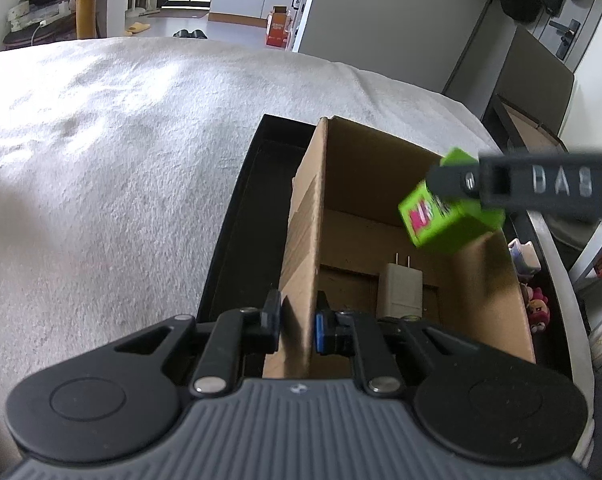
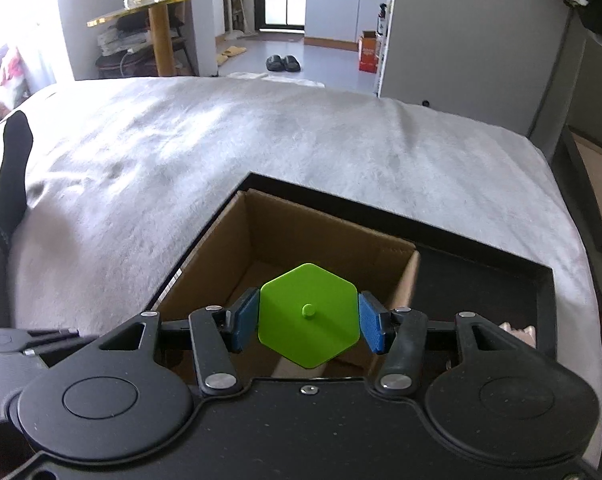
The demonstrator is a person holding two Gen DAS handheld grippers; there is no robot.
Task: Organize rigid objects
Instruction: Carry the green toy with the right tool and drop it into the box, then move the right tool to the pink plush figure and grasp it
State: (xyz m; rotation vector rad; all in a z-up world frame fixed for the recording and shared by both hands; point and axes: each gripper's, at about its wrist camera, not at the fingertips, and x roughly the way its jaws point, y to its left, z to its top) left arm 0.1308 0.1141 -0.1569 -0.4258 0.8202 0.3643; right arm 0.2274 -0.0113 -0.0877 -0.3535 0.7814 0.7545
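A brown cardboard box (image 1: pixel 305 216) stands open in a black tray (image 1: pixel 237 208) on a bed covered with a grey blanket. My left gripper (image 1: pixel 297 316) is shut on the box's left wall. My right gripper (image 2: pixel 309 320) is shut on a green hexagonal block (image 2: pixel 309 316) and holds it above the open box (image 2: pixel 333 236). In the left wrist view the green block (image 1: pixel 449 216) hangs over the box's right side, held by the right gripper's fingers (image 1: pixel 461 184). A white plug charger (image 1: pixel 401 284) lies on the box floor.
The grey blanket (image 2: pixel 261 140) spreads to the left and beyond the tray (image 2: pixel 481 264). Small toy figures (image 1: pixel 537 308) lie in the tray to the right of the box. A leg in a black sock (image 2: pixel 9 168) rests at the bed's left edge.
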